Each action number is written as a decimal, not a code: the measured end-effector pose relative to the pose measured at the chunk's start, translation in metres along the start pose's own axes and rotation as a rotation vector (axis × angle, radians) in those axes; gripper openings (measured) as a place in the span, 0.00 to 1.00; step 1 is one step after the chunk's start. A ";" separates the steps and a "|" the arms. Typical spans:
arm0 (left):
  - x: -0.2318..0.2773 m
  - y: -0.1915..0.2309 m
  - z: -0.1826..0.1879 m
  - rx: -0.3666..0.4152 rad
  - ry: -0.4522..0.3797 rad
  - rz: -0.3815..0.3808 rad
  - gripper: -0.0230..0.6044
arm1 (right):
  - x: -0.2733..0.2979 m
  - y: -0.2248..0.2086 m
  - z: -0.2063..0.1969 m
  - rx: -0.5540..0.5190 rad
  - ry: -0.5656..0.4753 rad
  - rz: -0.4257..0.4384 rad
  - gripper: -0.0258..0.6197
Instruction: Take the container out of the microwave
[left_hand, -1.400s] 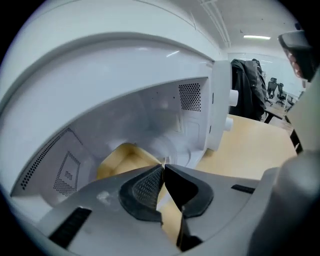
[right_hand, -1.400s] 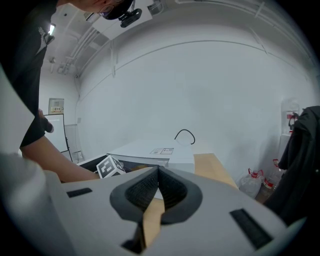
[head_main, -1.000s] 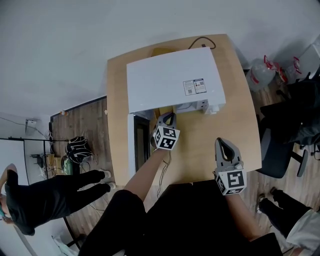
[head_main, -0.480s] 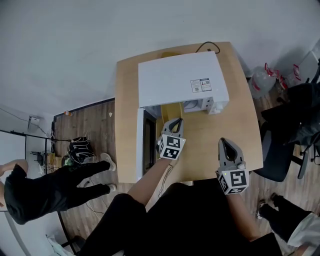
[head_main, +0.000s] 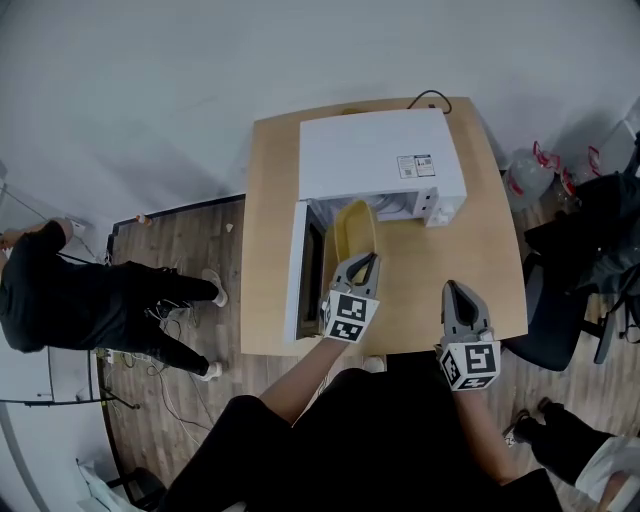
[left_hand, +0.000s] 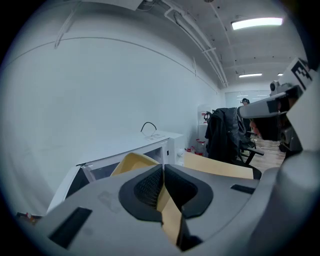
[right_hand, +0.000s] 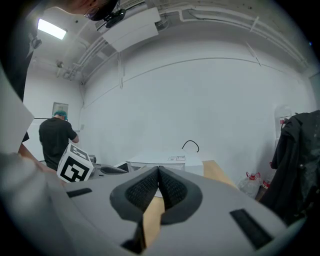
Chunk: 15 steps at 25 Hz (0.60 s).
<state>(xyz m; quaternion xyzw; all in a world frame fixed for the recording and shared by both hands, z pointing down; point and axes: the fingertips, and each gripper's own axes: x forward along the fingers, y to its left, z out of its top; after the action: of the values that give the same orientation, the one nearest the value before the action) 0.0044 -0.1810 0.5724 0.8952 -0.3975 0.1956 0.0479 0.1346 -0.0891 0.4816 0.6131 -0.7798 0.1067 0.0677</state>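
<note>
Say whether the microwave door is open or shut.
Open: the door stands swung out to the left of the microwave, baring its cavity.

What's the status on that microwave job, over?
Left gripper shut on container rim. Right gripper shut, empty. Container partly out of microwave, door open, nothing blocking.

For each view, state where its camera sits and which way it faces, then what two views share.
Head view: on the person's head, facing steeply down on the table, microwave, left gripper, right gripper and forearms.
Left gripper view: rides the left gripper, facing along jaws shut on the yellow container, toward the microwave.
Right gripper view: rides the right gripper, facing along its shut, empty jaws toward the microwave; left gripper's marker cube shows.
All share the microwave.
</note>
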 end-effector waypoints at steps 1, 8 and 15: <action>-0.008 -0.003 0.004 -0.010 -0.016 0.001 0.07 | -0.003 0.003 0.000 0.000 -0.002 0.000 0.13; -0.065 -0.021 0.036 -0.064 -0.144 0.020 0.07 | -0.021 0.020 0.002 -0.016 -0.024 0.005 0.13; -0.117 -0.029 0.055 -0.120 -0.231 0.035 0.07 | -0.038 0.041 0.000 -0.025 -0.029 -0.002 0.13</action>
<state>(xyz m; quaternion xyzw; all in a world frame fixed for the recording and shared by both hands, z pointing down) -0.0284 -0.0939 0.4783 0.9001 -0.4271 0.0677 0.0520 0.1039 -0.0446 0.4690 0.6145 -0.7813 0.0882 0.0642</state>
